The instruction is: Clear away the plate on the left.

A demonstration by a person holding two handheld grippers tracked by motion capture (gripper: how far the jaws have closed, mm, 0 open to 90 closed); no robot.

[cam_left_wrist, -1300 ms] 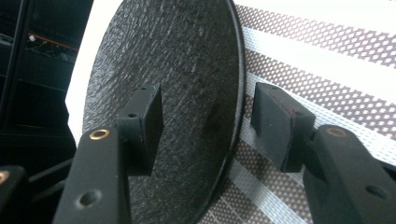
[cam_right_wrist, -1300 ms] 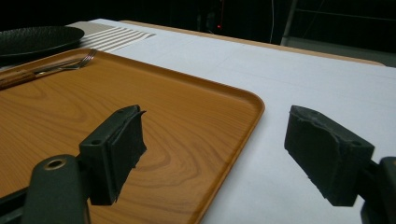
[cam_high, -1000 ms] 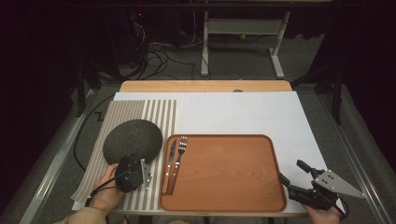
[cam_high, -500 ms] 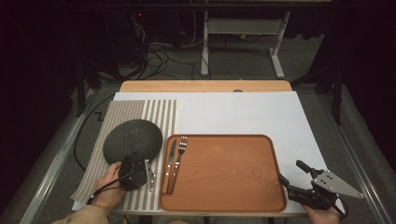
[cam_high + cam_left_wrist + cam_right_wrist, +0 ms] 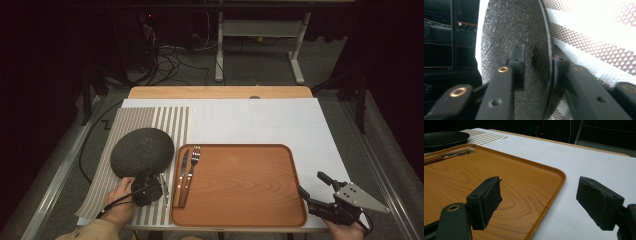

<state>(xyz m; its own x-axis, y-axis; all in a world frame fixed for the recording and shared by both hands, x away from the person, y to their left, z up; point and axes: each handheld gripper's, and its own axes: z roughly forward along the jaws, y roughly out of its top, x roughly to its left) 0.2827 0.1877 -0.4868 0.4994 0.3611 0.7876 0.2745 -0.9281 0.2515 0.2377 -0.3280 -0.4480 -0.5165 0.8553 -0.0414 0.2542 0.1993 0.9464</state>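
A dark textured plate [image 5: 142, 150] lies on the striped placemat [image 5: 150, 117] at the left. My left gripper [image 5: 148, 177] reaches its near rim. In the left gripper view the plate [image 5: 506, 30] has its edge between the jaws of my left gripper [image 5: 536, 60]. One pad hovers over the plate's face, the other sits under the rim, and a small gap shows. These jaws have just been closing around the rim. My right gripper [image 5: 311, 183] stands open at the tray's front right corner, nothing between its jaws [image 5: 539, 195].
A wooden tray [image 5: 235, 146] sits in the middle on white paper, with a knife [image 5: 182, 177] and a fork [image 5: 191, 172] at its left end. The tray's rim [image 5: 559, 176] lies just ahead of the right jaws. Cables and a desk frame stand beyond the table.
The left hand has moved forward a little to the plate's near rim, and its jaws have narrowed around the edge. The right gripper has kept still.
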